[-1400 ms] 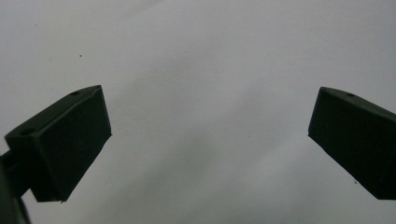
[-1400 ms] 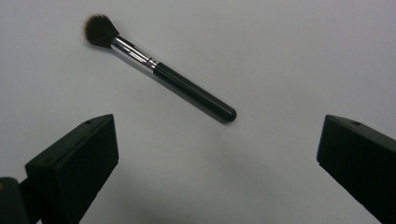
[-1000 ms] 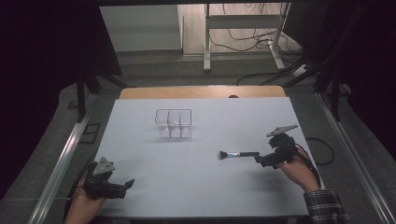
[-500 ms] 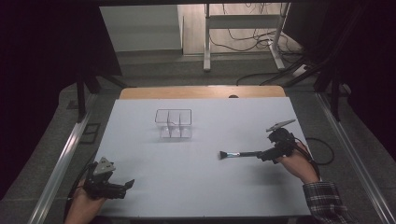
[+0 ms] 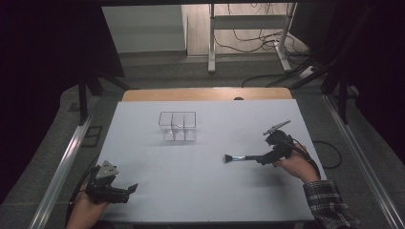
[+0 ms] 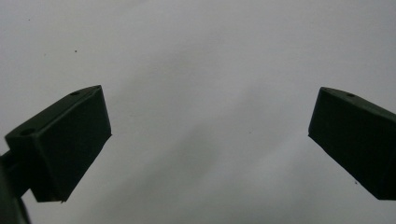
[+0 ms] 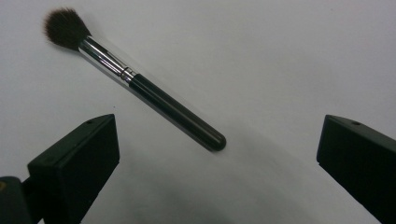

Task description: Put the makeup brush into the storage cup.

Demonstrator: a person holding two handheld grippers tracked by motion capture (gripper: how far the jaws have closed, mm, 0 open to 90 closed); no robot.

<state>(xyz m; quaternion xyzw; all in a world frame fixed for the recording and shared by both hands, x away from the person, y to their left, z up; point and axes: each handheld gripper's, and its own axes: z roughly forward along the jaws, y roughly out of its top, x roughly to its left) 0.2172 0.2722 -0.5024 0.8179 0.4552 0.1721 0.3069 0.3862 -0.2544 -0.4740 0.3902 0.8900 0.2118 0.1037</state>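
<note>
Right tool (image 5: 263, 157) now seemingly nearer the brush (image 7: 135, 83), wide apart

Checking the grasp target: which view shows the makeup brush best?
The right gripper view: the brush lies whole and close between open fingers. The high view shows it small; the left gripper view shows bare table.

black-handled brush (image 7: 154, 100), white table (image 5: 200, 191), plaid sleeve (image 5: 329, 202)
</note>
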